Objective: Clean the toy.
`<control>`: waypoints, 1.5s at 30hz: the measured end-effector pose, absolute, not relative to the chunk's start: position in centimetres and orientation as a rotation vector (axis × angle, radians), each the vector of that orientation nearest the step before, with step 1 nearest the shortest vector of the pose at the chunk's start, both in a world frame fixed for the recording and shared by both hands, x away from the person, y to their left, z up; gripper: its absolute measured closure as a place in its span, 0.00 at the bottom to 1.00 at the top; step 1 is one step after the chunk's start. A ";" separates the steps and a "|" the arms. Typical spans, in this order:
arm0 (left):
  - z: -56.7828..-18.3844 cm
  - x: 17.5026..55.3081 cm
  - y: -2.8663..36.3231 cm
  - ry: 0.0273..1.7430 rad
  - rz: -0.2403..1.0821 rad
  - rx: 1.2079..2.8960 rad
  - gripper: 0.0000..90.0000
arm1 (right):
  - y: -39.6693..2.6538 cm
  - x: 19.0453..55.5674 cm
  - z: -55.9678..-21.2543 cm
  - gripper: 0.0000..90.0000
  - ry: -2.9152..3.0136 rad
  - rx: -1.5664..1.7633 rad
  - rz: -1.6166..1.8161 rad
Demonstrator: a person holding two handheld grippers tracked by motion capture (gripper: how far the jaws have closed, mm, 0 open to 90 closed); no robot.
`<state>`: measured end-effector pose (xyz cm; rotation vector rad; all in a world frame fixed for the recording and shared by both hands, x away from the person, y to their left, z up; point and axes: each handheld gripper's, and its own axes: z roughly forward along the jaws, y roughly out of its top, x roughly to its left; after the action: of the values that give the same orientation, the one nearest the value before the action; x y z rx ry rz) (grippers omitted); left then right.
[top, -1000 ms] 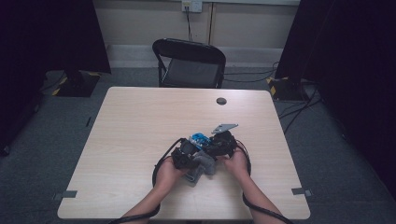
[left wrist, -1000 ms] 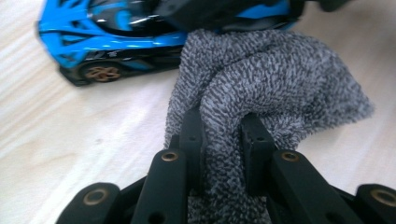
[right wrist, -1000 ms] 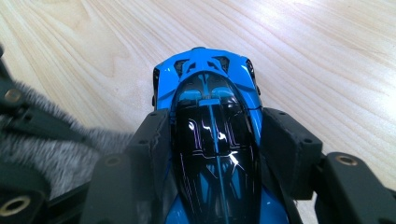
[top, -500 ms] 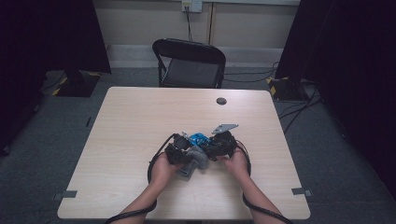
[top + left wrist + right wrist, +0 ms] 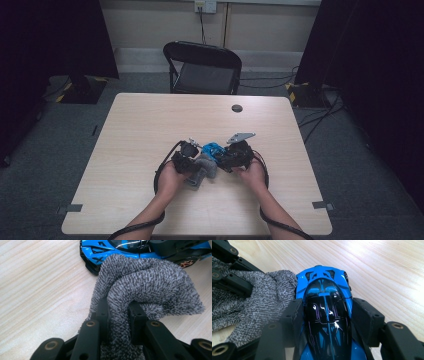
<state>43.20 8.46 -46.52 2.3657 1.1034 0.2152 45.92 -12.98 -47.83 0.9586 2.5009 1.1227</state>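
A blue toy car [image 5: 325,302] with a glossy black roof sits on the wooden table [image 5: 150,125], and my right gripper [image 5: 325,315] is shut on its sides. A grey fuzzy cloth [image 5: 147,282] is bunched between the jaws of my left gripper [image 5: 118,312], which is shut on it. The cloth's free end presses against the side of the car [image 5: 112,247]. In the high view both grippers meet near the table's middle front, left gripper [image 5: 187,157] beside right gripper [image 5: 235,154], with the car [image 5: 212,148] and the cloth [image 5: 202,167] between them.
A black folding chair [image 5: 202,67] stands behind the table's far edge. A small dark round disc [image 5: 237,108] lies on the far part of the table. Cables trail from both grippers along the person's forearms [image 5: 150,215]. Dark curtains hang at both sides.
My left gripper has slid a little to the left with the cloth, along the car's side. The right gripper and the car have stayed put.
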 end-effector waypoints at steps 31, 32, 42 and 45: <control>-46.5 44.2 10.6 1.187 0.238 2.336 0.82 | -13.2 45.8 -47.9 0.48 2.497 0.954 1.131; -46.5 44.3 10.8 1.200 0.237 2.329 0.82 | -13.2 45.8 -47.9 0.48 2.497 0.953 1.132; -46.5 45.1 12.0 1.240 0.245 2.304 0.82 | -13.2 45.8 -47.9 0.48 2.497 0.950 1.132; -46.4 45.4 12.5 1.261 0.255 2.286 0.82 | -13.2 45.8 -47.9 0.48 2.498 0.951 1.130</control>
<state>45.37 12.48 -46.38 2.2855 1.2606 0.2547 45.78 -13.24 -47.90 0.9508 2.4982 1.1304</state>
